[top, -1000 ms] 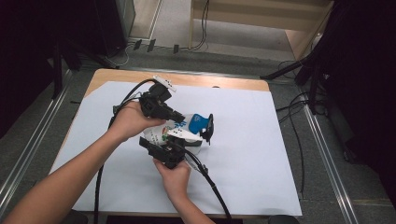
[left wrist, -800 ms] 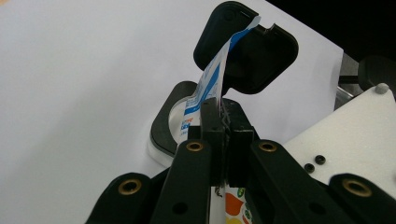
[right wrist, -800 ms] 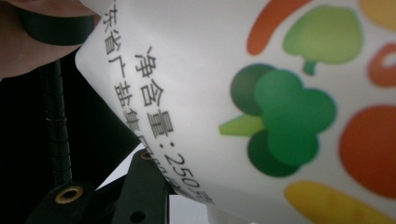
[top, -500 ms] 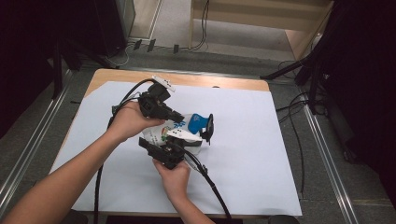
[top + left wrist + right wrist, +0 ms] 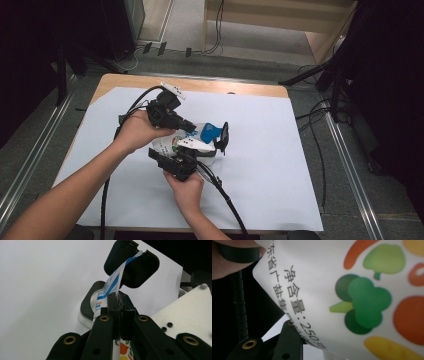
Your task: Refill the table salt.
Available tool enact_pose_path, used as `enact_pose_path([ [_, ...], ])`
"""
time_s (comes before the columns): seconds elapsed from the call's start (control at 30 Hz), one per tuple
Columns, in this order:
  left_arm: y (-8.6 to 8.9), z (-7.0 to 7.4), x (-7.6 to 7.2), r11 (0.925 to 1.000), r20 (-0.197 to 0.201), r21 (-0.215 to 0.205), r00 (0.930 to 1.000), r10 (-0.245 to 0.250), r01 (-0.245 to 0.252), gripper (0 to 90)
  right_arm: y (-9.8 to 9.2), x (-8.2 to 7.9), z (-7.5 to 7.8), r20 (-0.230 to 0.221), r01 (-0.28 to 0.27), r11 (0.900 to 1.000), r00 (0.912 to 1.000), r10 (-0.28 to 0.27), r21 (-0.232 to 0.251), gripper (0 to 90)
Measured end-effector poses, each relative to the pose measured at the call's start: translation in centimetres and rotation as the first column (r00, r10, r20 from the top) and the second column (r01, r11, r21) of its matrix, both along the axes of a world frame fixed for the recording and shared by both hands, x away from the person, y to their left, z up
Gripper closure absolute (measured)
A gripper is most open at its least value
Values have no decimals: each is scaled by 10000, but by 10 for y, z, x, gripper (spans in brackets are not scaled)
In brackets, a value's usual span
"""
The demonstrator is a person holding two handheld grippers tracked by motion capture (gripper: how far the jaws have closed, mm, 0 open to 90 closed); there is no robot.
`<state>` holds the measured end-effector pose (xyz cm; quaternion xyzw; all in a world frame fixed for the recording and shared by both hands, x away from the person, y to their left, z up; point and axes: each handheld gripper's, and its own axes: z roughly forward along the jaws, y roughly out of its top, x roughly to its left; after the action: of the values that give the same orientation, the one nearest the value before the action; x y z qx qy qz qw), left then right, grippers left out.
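Pouch (image 5: 187,142) sits mid-bench, just right of centre between both hands, mostly covered by them in the high view; its outline there is hard to make out. It's a soft glossy white film bag: blue band at the top end, printed vegetables (broccoli, carrot, orange rounds) and black print on the face. Left gripper (image 5: 192,127) comes in from 10 o'clock, jaws pressed together, pinching the pouch's thin flat upper edge; in the left gripper view the film runs up from the pinch toward 1 o'clock. Right gripper (image 5: 200,152) comes in from 6 o'clock with the pouch body in its jaws, part spread. Its own view is so close that the pouch face blurs, only one black jaw shows at 7 o'clock, and pad contact can't be seen. Bench (image 5: 280,200) is wood under a matte white sheet, near edge cut off.
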<state>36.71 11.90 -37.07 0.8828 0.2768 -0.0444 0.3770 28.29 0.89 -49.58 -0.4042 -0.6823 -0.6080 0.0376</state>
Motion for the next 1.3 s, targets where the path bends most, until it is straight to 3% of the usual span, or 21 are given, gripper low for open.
enact_pose_path([
  [0.27,1,1,0,10000,-3,-58,10000,-17,17,900,1,0,2,138,-13,9998,9999,16,-210,663],
  [0.8,-1,3,0,10000,12,-4,10000,10,-10,900,2,0,3,53,57,10000,10000,-58,14,663],
  [1.03,-1,3,0,10000,20,-33,10000,24,-24,900,1,0,5,-297,73,9991,9995,-60,423,664],
  [1.3,-1,4,0,10000,67,-8,10000,8,-8,900,2,0,5,-254,98,9988,9996,-86,483,663],
])
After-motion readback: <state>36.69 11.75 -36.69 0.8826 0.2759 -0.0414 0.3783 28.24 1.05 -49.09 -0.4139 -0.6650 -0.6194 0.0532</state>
